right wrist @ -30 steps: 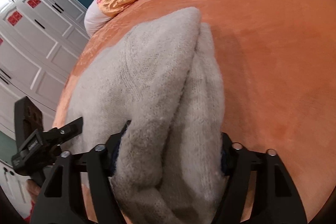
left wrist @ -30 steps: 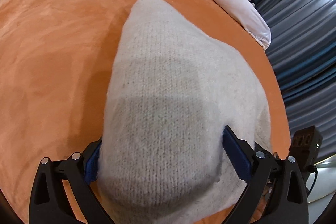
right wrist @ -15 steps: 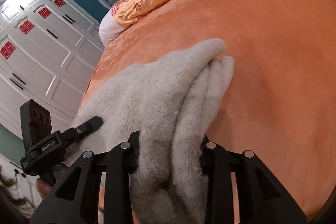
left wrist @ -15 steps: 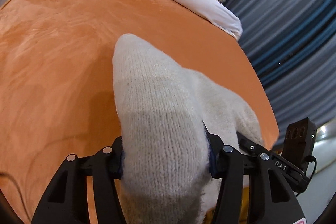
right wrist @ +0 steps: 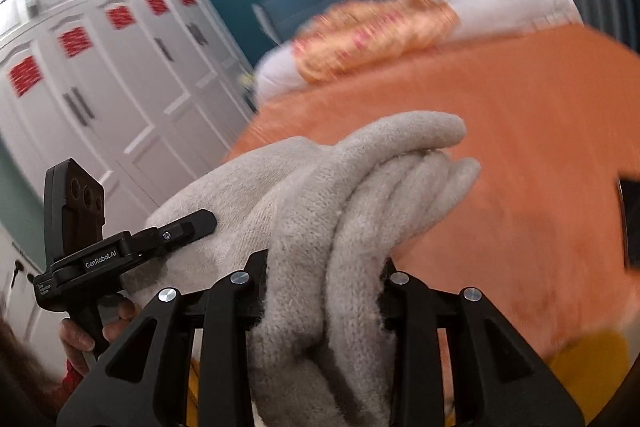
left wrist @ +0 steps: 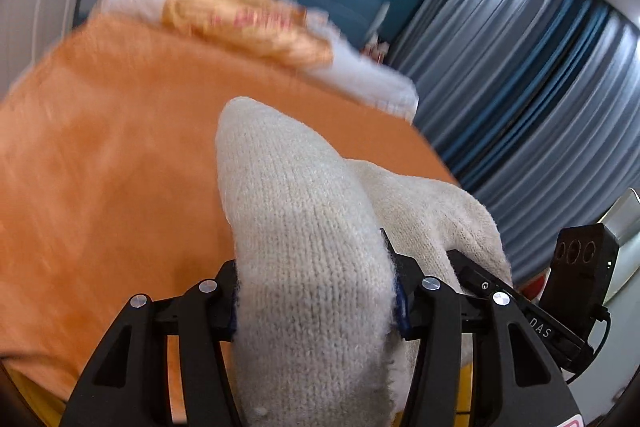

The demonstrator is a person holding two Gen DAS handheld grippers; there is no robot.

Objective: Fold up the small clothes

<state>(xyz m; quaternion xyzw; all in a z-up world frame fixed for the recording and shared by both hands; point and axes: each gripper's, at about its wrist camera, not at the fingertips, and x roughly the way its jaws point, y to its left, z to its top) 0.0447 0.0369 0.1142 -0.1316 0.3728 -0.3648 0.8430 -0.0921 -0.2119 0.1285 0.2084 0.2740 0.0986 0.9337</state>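
Note:
A cream knitted sweater (left wrist: 304, 235) hangs bunched between my two grippers, lifted above the orange bed (left wrist: 100, 167). My left gripper (left wrist: 316, 295) is shut on one bunched edge of it. My right gripper (right wrist: 324, 287) is shut on the other edge, where the knit (right wrist: 360, 187) lies in several thick folds. Each gripper shows in the other's view: the right one at the lower right of the left wrist view (left wrist: 520, 311), the left one at the left of the right wrist view (right wrist: 132, 247). The fingertips are hidden by the fabric.
An orange flowered pillow (left wrist: 244, 23) and white bedding (left wrist: 360, 75) lie at the bed's far end. Grey-blue curtains (left wrist: 540, 87) hang on one side, white wardrobe doors (right wrist: 100, 87) on the other. A dark flat object (right wrist: 630, 223) lies on the bed at the right.
Both grippers closed from wide open onto the sweater's edges, then rose and tilted up, lifting the sweater off the bed. The views now show the walls and are motion-blurred.

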